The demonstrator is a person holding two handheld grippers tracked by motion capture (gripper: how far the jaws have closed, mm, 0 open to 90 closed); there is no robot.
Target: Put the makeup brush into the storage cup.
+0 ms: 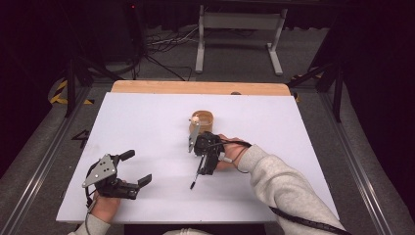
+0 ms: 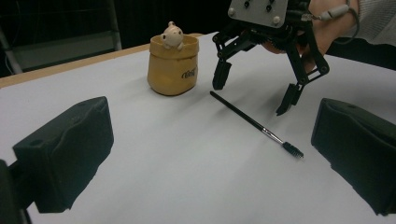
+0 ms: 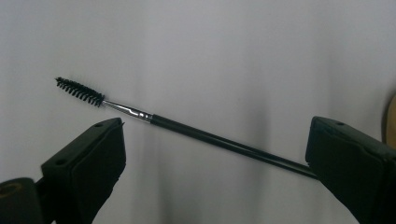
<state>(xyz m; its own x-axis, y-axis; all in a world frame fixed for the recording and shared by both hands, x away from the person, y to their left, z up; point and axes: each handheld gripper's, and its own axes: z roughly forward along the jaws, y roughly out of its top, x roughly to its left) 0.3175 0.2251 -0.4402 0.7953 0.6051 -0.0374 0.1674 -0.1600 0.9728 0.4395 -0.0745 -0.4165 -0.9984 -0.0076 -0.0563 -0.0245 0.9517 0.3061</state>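
Between splayed right tongs (image 3: 215, 172), spoolie brush (image 3: 187, 128)

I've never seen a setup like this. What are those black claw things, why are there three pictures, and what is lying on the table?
No robot here: a person holds a hand-operated two-jaw gripper in each hand. The high view looks down on the white table from above. There the left gripper rests open near the front edge, and the right gripper hovers, jaws open, over a thin black spoolie brush lying flat on the table. The other two pictures come from small cameras riding on each gripper, looking out between its black jaws. Behind the brush stands a small yellow pot with a little figure peeking over its rim. Nothing is being held.
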